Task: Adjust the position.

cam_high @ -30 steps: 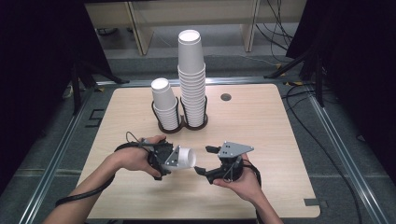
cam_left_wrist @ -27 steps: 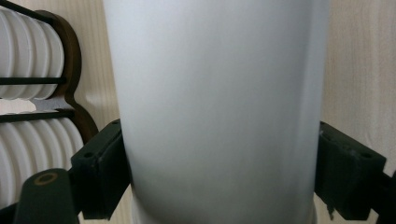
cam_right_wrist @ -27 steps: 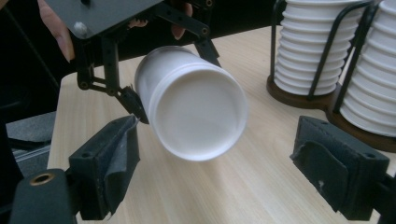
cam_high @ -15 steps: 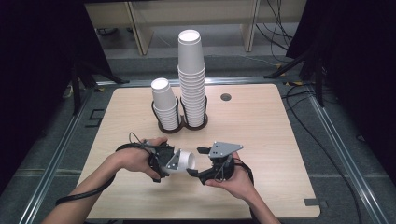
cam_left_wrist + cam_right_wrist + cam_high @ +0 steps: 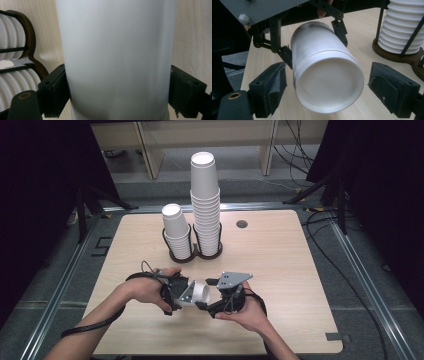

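The left gripper is holding a white paper cup on its side, low over the front of the wooden table, its jaws clamped on the cup's wall. The right gripper is coming to the cup's closed bottom end, its jaws standing apart on both sides without touching it. I judge that a handover or a separating of nested cups is beginning; next the right jaws should be closing squarely around the bottom rim. I can read no brand or writing on the cup.
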The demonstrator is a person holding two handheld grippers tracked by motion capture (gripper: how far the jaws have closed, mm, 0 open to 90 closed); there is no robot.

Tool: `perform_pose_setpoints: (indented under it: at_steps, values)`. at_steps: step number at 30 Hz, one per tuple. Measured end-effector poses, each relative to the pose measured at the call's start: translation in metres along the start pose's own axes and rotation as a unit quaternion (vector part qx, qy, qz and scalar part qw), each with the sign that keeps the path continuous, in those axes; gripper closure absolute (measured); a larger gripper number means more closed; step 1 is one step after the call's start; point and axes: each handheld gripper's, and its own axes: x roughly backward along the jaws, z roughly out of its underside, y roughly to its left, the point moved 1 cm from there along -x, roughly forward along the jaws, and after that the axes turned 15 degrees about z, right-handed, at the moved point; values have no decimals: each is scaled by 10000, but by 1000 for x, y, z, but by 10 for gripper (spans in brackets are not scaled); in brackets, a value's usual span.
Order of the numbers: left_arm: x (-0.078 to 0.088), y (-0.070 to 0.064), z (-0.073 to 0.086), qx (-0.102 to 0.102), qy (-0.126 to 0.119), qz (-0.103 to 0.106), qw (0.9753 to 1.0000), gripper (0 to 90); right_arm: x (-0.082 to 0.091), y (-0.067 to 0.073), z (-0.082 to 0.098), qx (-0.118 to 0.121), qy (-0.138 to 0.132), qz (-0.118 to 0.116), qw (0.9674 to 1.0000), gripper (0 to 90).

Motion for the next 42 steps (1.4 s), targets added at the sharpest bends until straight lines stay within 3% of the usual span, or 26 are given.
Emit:
perform_pose_setpoints:
  at_steps: [8, 9, 11, 13, 14, 15, 17, 21, 23, 26, 30, 31, 34, 42]
  values:
    - [1, 1, -2, -31, 3, -5, 10000, 155, -3, 2, 0, -3, 85, -109, 9999, 156]
    - [1, 2, -3, -117, 13, -24, 9999, 155, -4, 2, 0, 53, 44, -99, 9999, 157]
    - [1, 1, -3, -59, -1, 13, 10000, 155, -6, 1, 0, 126, 8, -109, 9999, 159]
    - [1, 1, -4, -83, 6, 13, 10000, 155, -6, 2, 0, 120, 2, -124, 9999, 160]
    - [0, 1, -3, -67, 6, 25, 10000, 155, -6, 4, 1, -39, 65, -156, 9998, 169]
    - [0, 1, -3, -84, 22, 24, 10000, 155, -6, 4, 1, -38, 95, -165, 9998, 170]
    - [0, 1, -3, -86, 23, 24, 10000, 155, -7, 3, 1, 131, 30, -154, 9998, 176]
    - [-1, -1, -3, -36, 11, 60, 10000, 155, -7, 4, 2, 7, 128, -207, 9997, 182]
    - [1, 0, -3, -176, 63, 24, 9998, 155, -9, 4, 3, 96, 78, -183, 9998, 184]
    - [0, -1, -4, -101, 27, 70, 9999, 155, -9, 4, 3, 99, 138, -202, 9997, 184]
    - [1, -1, -5, -182, 37, 47, 9998, 155, -10, 5, 3, 31, 178, -233, 9996, 186]
    - [1, 0, -5, -195, 40, 40, 9998, 155, -12, 4, 4, 182, 80, -192, 9996, 187]
    - [1, 0, -6, -229, 61, 27, 9997, 155, -11, 5, 4, 61, 184, -224, 9996, 192]
    - [3, -1, -7, -242, 58, 21, 9997, 155, -13, 4, 5, 114, 115, -187, 9997, 222]
